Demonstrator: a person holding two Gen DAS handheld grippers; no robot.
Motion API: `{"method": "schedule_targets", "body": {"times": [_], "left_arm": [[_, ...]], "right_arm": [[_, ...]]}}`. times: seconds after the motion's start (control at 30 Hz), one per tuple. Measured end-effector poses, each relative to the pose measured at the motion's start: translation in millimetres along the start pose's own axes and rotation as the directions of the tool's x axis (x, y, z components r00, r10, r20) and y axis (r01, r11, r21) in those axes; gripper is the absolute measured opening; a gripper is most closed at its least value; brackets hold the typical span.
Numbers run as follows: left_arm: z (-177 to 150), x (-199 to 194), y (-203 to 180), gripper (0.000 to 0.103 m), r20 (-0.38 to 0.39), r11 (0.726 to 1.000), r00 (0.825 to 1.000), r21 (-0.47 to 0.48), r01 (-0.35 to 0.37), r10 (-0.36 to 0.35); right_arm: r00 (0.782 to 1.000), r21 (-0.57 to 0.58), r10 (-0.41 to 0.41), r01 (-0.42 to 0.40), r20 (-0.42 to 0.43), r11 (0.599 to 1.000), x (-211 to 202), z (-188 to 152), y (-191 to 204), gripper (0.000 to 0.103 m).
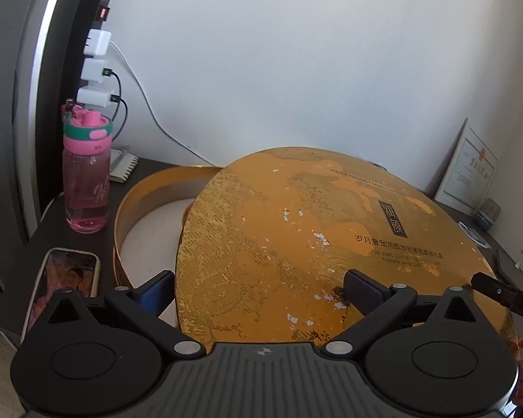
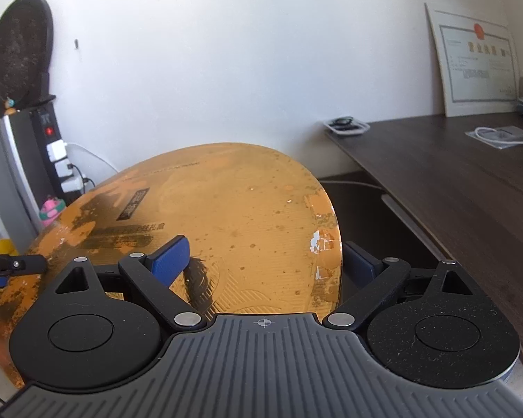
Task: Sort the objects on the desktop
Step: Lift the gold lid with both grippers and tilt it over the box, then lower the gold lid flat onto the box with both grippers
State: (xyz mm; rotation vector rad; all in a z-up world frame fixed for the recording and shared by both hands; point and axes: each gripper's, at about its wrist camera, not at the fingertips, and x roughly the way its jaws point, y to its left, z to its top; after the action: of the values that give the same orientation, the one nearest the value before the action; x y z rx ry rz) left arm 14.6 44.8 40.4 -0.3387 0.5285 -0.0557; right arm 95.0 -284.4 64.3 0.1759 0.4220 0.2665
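A big round gold lid (image 1: 296,216) with worn print is tilted over its open round box base (image 1: 150,191), covering the base's right side. My left gripper (image 1: 259,292) is open and straddles the lid's near left edge. One finger is past the rim and the other rests over the top face. My right gripper (image 2: 265,261) is open too and straddles the right edge of the lid (image 2: 233,202). Its left finger lies over the top face and its right finger is outside the rim. A fingertip (image 1: 495,291) of the right gripper shows at the lid's right edge.
A pink water bottle (image 1: 86,174) and a phone (image 1: 66,278) lie left of the box. Behind them are a spiral notebook (image 1: 123,163) and a power strip (image 1: 94,66) with chargers. A framed certificate (image 2: 477,59) leans on the wall. The dark desk (image 2: 453,174) holds a packaged cable (image 2: 502,136) and a small tray (image 2: 347,126).
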Motion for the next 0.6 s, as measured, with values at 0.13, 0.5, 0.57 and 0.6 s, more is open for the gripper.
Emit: {"method": "schedule_targets", "body": {"times": [0.13, 0.5, 0.57, 0.6], "left_arm": [[10, 3, 15, 0.1, 0.027, 0.999, 0.999, -0.018, -0.036, 0.037], [51, 36, 44, 0.1, 0.077, 0.992, 0.989, -0.021, -0.124, 0.125], [58, 47, 50, 0.1, 0.076, 0.991, 0.988, -0.027, -0.133, 0.135], [61, 51, 54, 0.1, 0.074, 0.99, 0.987, -0.032, -0.139, 0.141]], "right_arm": [[0.999, -0.004, 0.044, -0.044, 0.006, 0.999, 20, 1, 10, 0.094], [0.987, 0.047, 0.157, -0.156, -0.028, 0.987, 111, 12, 24, 0.093], [0.986, 0.053, 0.162, -0.16, -0.041, 0.986, 128, 13, 27, 0.093], [0.985, 0.056, 0.164, -0.161, -0.047, 0.985, 135, 13, 28, 0.093]]}}
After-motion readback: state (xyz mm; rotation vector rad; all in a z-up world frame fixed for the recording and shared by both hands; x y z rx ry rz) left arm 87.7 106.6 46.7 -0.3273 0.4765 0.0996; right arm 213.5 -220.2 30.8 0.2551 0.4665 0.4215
